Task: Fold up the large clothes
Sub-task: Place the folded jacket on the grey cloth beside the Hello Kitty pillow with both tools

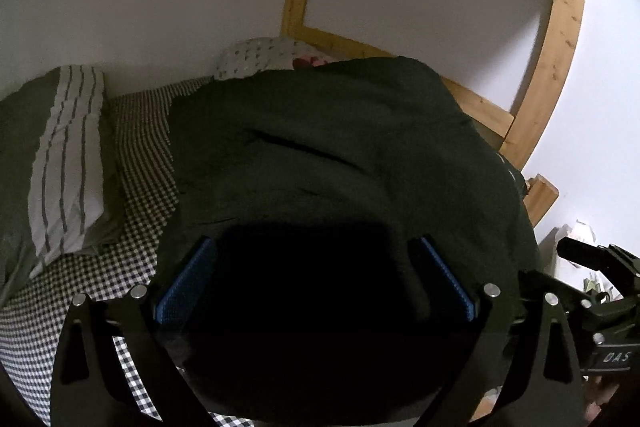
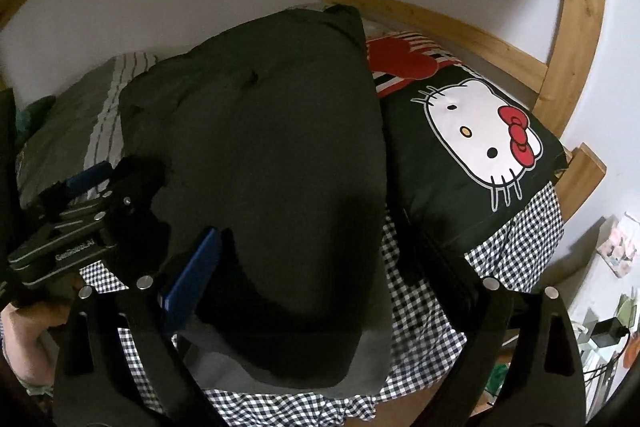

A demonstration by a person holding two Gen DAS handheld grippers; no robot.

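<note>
On the checked bedsheet [image 2: 432, 311] of a wooden-framed bed [image 2: 472, 27] lies the dark garment [image 2: 272, 131] I am working, bulked up in a thick mound that runs from the near edge of the mattress toward the wall. My left gripper [image 1: 316, 279] has its blue pads [image 1: 184, 279] set wide apart, with a dark fold of the garment filling the space between them; whether the cloth is pinched I cannot tell, but the fingers stand open around it. My right gripper [image 2: 316, 267] is likewise spread, one blue pad [image 2: 192, 275] pressed against the garment's left flank while the other finger sits off to the right over the sheet. A grey inner lining or hem shows at the near end in the right wrist view.

By my reading, the garment is already doubled over at least once, since it sits compact and layered, not spread flat. It looks lumpy and uneven, so I judge that smoothing and perhaps a final fold are left. A Hello Kitty pillow [image 2: 480, 135] lies just beside it on the right, a striped pillow [image 1: 64, 163] on the left.
</note>
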